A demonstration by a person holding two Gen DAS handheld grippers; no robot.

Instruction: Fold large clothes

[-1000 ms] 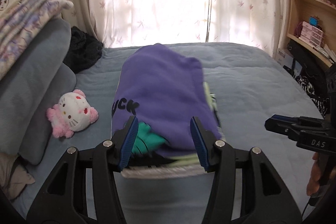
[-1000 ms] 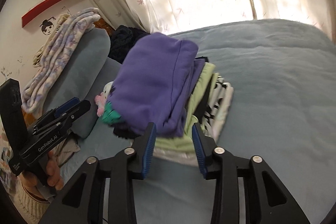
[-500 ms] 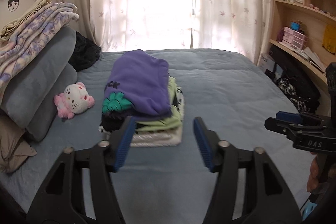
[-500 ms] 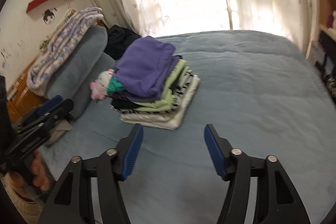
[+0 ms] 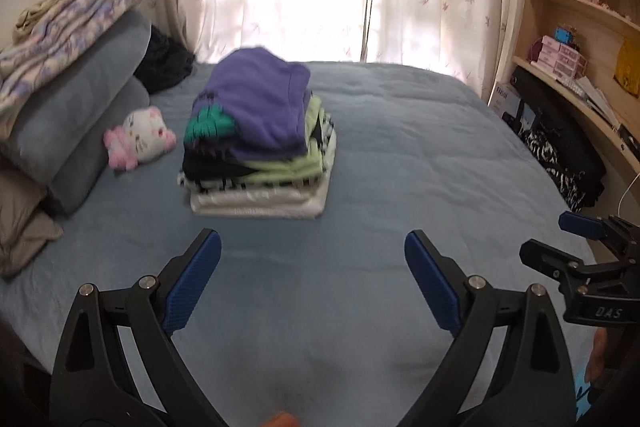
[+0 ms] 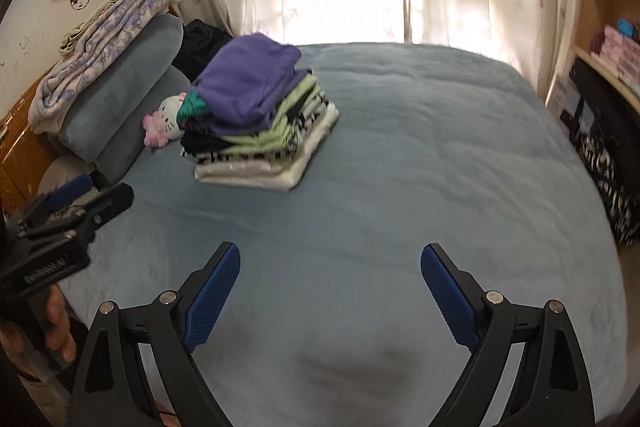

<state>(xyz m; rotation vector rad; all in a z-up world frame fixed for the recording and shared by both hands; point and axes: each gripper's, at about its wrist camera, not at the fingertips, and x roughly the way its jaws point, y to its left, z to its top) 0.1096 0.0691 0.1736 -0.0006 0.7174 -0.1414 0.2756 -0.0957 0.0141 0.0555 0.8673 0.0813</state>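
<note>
Purple top point(image 5: 256, 103) now lies folded on top of the stack of clothes point(image 5: 260, 163), which sits on the bed point(image 5: 400, 155) toward its left side, near the pillows point(image 5: 80, 107) and well short of the near edge; a soft toy point(image 5: 140, 139) lies just beside the stack

Left gripper point(image 5: 312, 279): jaws opening and already wide apart, nothing between them, only bare bedcover in the gap. Right gripper point(image 6: 330, 291): same, opening wide, empty. Both are well clear of the stack, toward the near edge of the bed

We judge the step in hand to be the release and pull-away after setting the folded piece down. Notes for doing it well:
- keep both grippers clear of the stack so no pad snags the purple top or drags its near fold
- the top layer looks humped and sits slightly off to the left of the layers below; we think it may slump toward the soft toy, so check it settles before moving on
- no unfolded piece lies on the open stretch of bed in either view; the dark heap point(image 6: 200, 39) by the far pillows may be clothing, we cannot tell
- if another piece is fetched, we would lay it flat on the open right part of the bed, apart from the stack
</note>
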